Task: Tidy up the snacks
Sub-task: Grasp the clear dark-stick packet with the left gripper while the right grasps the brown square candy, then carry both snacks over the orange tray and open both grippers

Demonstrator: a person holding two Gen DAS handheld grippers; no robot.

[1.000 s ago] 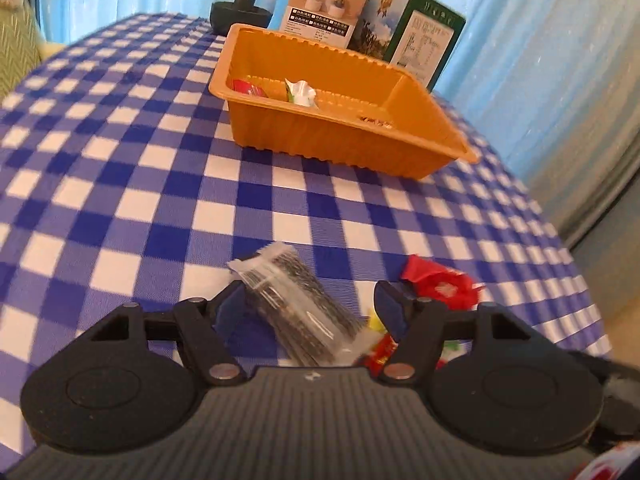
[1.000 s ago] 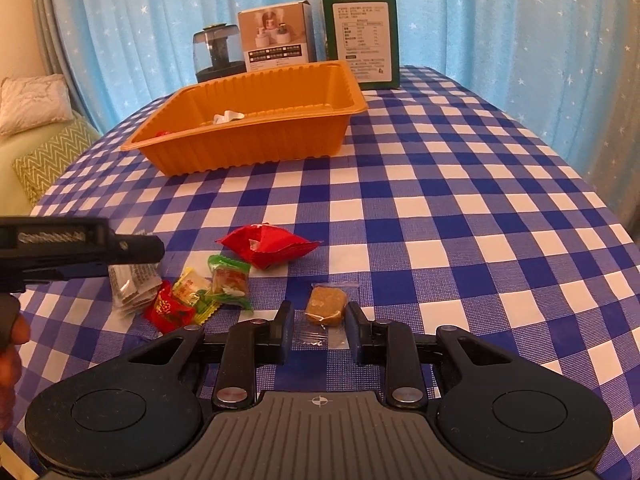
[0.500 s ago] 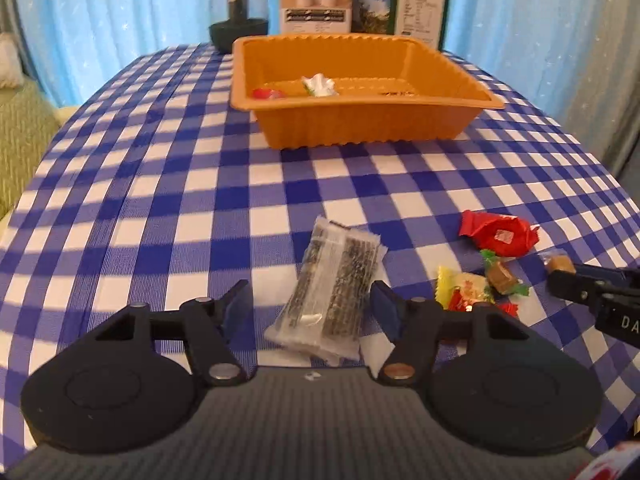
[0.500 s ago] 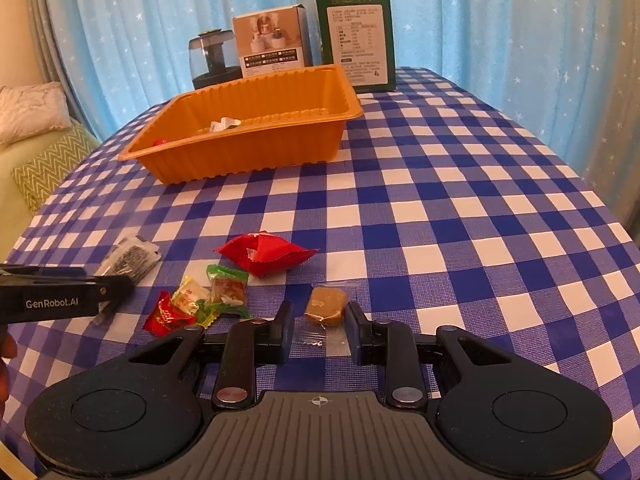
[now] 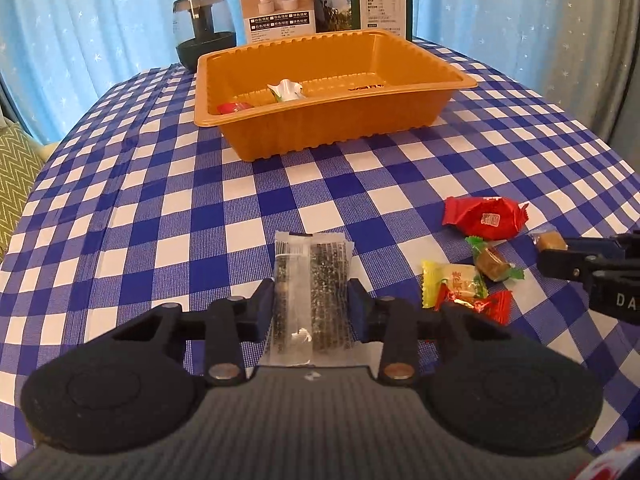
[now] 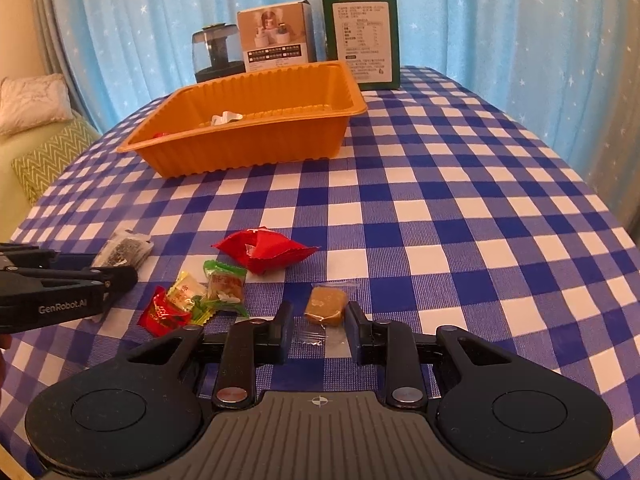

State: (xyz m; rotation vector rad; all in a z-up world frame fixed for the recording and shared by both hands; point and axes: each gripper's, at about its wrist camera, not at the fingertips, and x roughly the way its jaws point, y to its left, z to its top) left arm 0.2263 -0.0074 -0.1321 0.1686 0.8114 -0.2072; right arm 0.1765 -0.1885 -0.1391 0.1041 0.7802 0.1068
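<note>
Snacks: our left gripper (image 5: 311, 304), wide a second ago, is closing on the seaweed packet (image 5: 310, 280) near the table's (image 5: 120, 200) front edge, right gripper (image 6: 318, 328) clamped on the brown candy (image 6: 325, 305); tray (image 5: 320, 128) transfer should follow.

left wrist view: low over the blue-and-white checked tablecloth (image 5: 168, 216), angled down past its claw | right wrist view: same tilt, just rightward | shared: ribbed orange plastic tray (image 5: 332, 120) (image 6: 248, 148) ahead, wrapped sweets between the claws
</note>
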